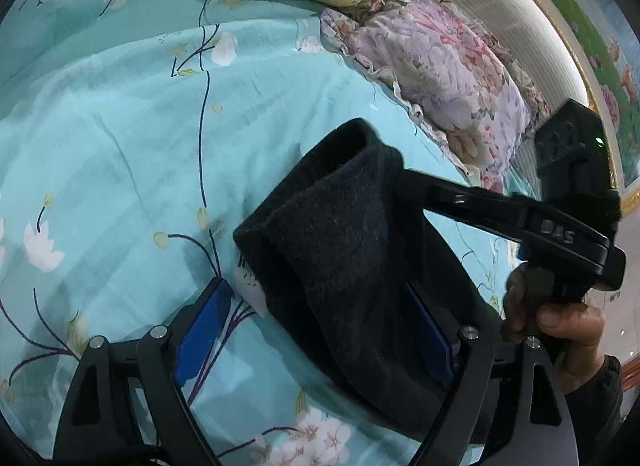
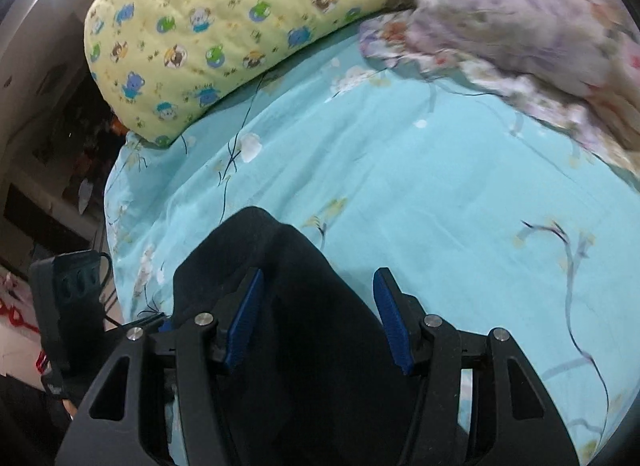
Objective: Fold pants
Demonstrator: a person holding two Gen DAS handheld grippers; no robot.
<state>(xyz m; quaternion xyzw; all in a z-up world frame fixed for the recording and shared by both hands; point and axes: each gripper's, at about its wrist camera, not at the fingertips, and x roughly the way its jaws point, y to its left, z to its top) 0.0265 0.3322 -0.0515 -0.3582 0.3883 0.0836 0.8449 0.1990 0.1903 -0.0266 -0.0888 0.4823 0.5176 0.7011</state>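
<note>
Pants (image 1: 340, 250) bunched on the bedsheet (image 1: 120, 145) between both wide-spread claws, left (image 1: 316, 330) and right (image 2: 320, 318).

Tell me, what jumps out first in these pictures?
The dark, fuzzy knit pants bunched in the middle of the turquoise flowered bedsheet, draped between both open grippers' blue pads. Behind them lie a yellow cartoon-animal pillow and a pink floral ruffled pillow.

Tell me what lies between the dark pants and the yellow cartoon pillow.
Only bare turquoise floral bedsheet, seen in the right wrist view between pants and pillow.
</note>
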